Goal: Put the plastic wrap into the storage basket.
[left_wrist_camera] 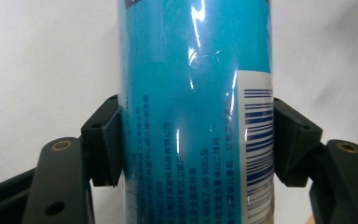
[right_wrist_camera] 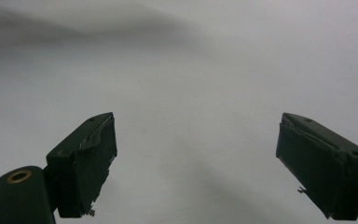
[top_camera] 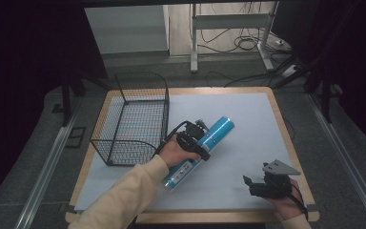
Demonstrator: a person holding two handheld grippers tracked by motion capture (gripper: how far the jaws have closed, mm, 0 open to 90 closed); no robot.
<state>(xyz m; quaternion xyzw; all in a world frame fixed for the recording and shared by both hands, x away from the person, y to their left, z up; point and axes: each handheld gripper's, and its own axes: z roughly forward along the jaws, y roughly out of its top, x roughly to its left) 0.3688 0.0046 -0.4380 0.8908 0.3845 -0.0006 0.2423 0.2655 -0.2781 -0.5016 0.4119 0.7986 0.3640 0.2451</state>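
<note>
Blue cylinder [top_camera: 205,145] on the counter [top_camera: 248,129] is being clamped by the left hand-held gripper [left_wrist_camera: 196,144], likely awaiting lifting into the wire basket [top_camera: 132,121], while the right hand-held gripper [right_wrist_camera: 196,158] is idling wide open, empty.

Your high view was dim overall, with black, underexposed margins at both sides and the top corners; only the pale table mat [top_camera: 248,124] caught soft overhead light, brightest at its far edge. Soft shadow lay beside the wire basket [top_camera: 133,119].

In your left gripper view the blue tube [left_wrist_camera: 193,93] between the fingers [left_wrist_camera: 103,140] showed white streaks of glare running lengthwise. Its small print was slightly soft, and the surface beyond the fingertips was evenly lit.

Your right gripper view was grey and low in contrast. A broad soft shadow crossed the mat beyond the fingertips [right_wrist_camera: 86,158], and the finger edges looked mildly blurred.
</note>
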